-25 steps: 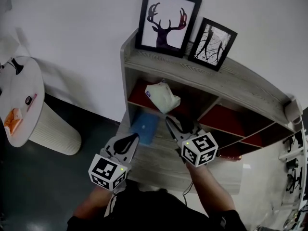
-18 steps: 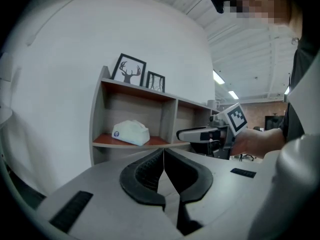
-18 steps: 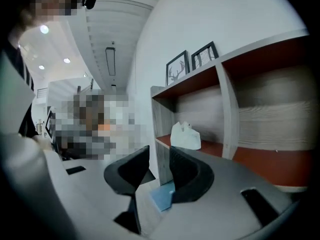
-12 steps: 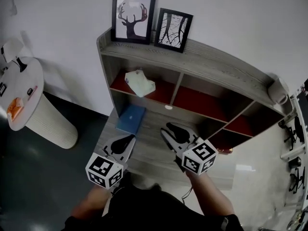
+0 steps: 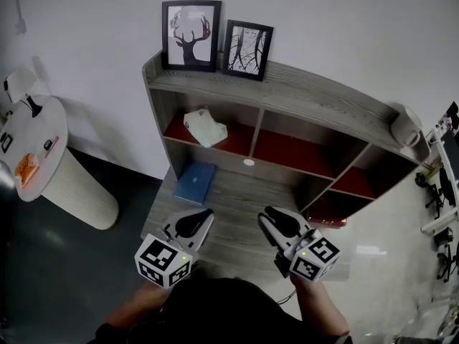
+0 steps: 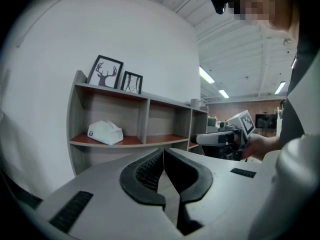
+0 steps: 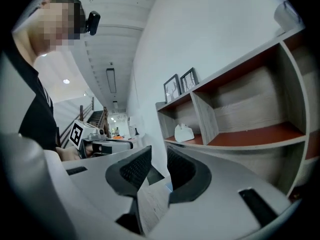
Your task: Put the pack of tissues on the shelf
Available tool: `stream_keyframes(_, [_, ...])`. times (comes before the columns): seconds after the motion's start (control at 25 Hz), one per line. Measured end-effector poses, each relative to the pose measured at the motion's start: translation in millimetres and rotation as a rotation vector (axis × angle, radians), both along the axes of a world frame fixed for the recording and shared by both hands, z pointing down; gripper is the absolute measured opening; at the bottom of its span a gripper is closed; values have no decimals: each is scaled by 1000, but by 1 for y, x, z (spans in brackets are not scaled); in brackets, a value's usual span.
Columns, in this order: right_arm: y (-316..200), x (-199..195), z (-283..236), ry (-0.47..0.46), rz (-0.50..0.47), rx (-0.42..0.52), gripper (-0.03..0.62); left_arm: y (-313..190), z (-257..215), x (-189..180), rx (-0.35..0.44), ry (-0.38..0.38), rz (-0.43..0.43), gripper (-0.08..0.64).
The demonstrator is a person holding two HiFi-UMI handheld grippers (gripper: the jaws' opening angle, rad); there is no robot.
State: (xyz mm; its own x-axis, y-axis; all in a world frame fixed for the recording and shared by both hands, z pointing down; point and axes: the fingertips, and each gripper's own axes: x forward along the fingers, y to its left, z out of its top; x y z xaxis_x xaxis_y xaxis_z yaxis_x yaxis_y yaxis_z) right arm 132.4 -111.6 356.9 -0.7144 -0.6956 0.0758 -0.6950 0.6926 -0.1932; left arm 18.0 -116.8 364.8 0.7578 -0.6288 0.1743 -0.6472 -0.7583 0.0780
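**Pack of tissues** [image 5: 205, 128]: soft, white, crumpled pack. It lies askew on the red floor of the upper left compartment, and neither tool touches it. Risk: slight; a knock to the unit might slide it out.
**Shelf** [image 5: 287, 92]: grey grained wood with open cubbies.
**Left gripper** [image 5: 206, 214]: jaws together, empty.
**Right gripper** [image 5: 268, 213]: narrow gap, jaws just been closing, nothing between them.

I hold my left gripper [image 5: 206, 214] and my right gripper [image 5: 265, 214] side by side in front of my body, apart from each other, both pointing forward and nearly level. The jaws of the left one meet at the tips, with nothing between them. The jaws of the right one stand a little apart; they have just been closing, and nothing is between them.
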Motion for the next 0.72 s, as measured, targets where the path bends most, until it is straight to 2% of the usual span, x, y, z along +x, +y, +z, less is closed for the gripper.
stream_keyframes(0.24, [13,-5,11,-98,44,-54,74,-8,-1,-16,-1,17,14,17])
stream_keyframes(0.72, [17,-4,16,-48,113,-61,20,-19,1,-30,14,19,13,17])
